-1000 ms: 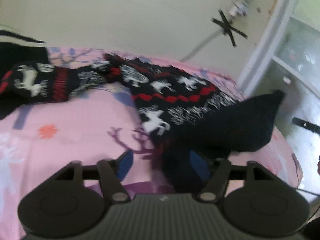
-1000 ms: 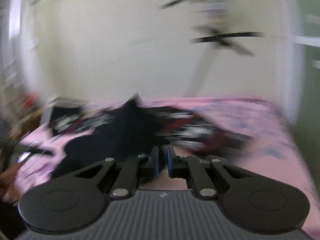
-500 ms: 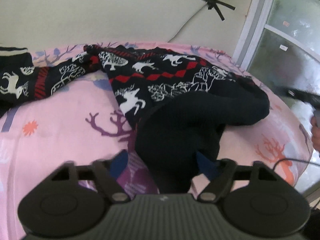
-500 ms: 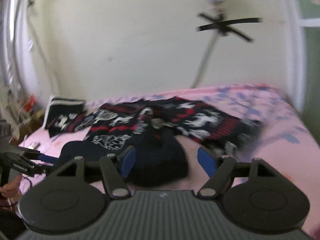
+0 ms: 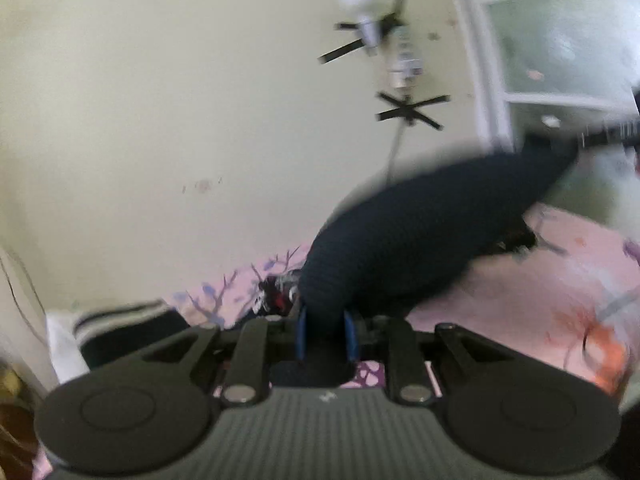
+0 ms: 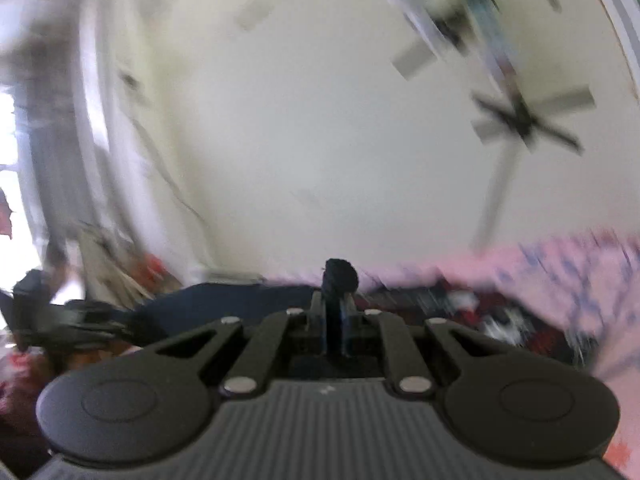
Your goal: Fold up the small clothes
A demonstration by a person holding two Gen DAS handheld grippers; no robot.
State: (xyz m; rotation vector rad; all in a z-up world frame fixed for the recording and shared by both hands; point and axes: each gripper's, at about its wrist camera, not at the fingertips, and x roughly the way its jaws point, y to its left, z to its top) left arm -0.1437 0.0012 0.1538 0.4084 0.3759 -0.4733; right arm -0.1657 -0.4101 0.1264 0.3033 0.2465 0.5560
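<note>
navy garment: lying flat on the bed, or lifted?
Lifted. The navy garment stretches in the air above the pink bedsheet, pinched at one end by the left gripper and at the other by the right gripper.

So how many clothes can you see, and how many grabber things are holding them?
Plain dark navy knitted garment, held up between both grippers: 1
Black, red and white patterned knit sweater on the pink bedsheet: 1
Black garment with white stripes: 1
Grippers, left and right: 2
Total: 5
</note>
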